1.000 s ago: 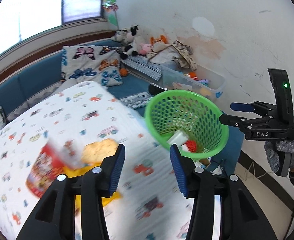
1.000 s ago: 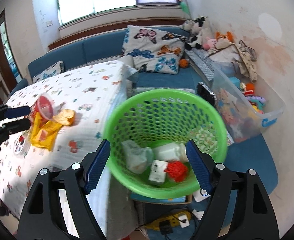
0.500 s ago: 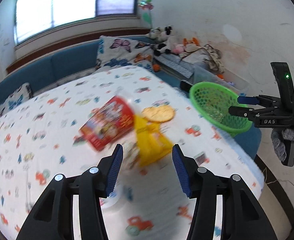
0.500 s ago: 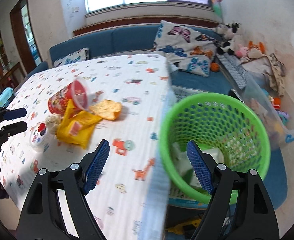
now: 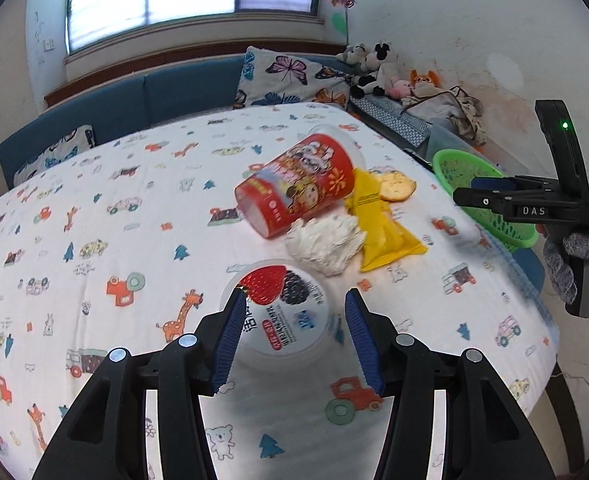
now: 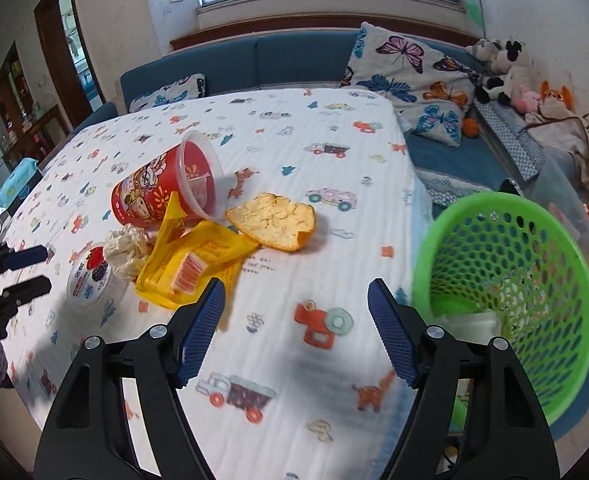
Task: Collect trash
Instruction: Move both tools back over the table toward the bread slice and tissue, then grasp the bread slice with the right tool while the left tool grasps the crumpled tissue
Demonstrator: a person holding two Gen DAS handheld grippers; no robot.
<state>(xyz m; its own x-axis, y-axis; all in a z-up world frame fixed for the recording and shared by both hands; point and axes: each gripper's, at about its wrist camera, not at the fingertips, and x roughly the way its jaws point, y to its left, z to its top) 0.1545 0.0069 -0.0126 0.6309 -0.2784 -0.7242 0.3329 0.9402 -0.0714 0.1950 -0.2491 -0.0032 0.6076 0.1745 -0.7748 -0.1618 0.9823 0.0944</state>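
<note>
A blue sofa point(image 6: 294, 62) backs a table point(image 6: 286, 148) under a cartoon-print cloth. At its right edge sits the green basket point(image 6: 506, 280), trash inside. On the cloth lie a tipped red cup point(image 5: 294, 188), yellow wrapper point(image 6: 198, 260), peel point(image 6: 274, 220), tissue wad point(image 5: 326, 240) and yogurt lid point(image 5: 282, 312). The left gripper point(image 5: 292, 336) is open around the lid, pads clear. The right gripper point(image 6: 296, 328), empty, has just been narrowing its jaws.
</note>
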